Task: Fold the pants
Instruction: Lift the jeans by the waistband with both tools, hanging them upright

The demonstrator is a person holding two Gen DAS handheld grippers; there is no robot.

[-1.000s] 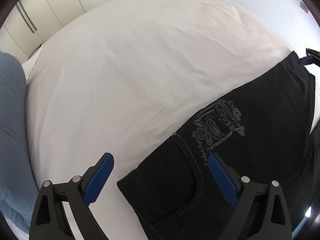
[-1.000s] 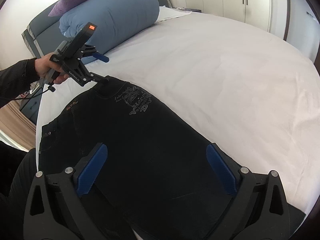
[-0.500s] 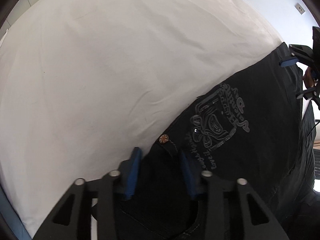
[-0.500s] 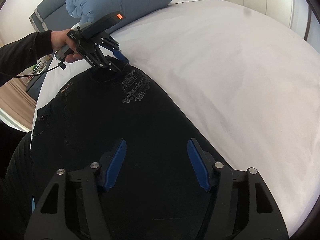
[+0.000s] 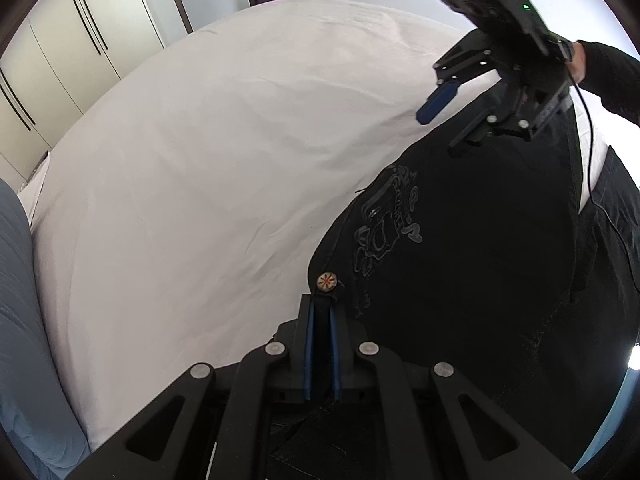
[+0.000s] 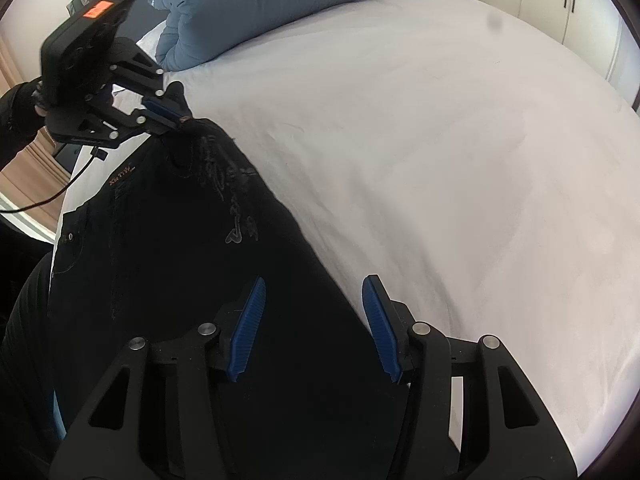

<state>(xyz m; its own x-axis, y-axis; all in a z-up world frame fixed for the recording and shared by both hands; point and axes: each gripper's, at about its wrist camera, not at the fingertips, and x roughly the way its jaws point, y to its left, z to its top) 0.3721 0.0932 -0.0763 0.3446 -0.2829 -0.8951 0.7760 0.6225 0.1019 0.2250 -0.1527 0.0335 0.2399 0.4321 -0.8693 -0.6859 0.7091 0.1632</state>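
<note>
White bedding covers the bed (image 5: 200, 160) on which we have spread the black pants (image 5: 460, 280), a blue duvet (image 6: 260, 4) rolled at its head. Our left gripper (image 5: 321, 308) is clamped on the waistband corner by the button (image 5: 327, 281), lifting it. Our right gripper (image 6: 314, 320) has just been narrowing, its blue pads (image 6: 248, 328) straddling the pant edge without pressing it.

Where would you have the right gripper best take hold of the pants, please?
Probably on the pants' far edge along the white sheet, coming down from above. That edge already lies between the right gripper's half-closed blue pads, while the left gripper pinches the waist corner.
</note>
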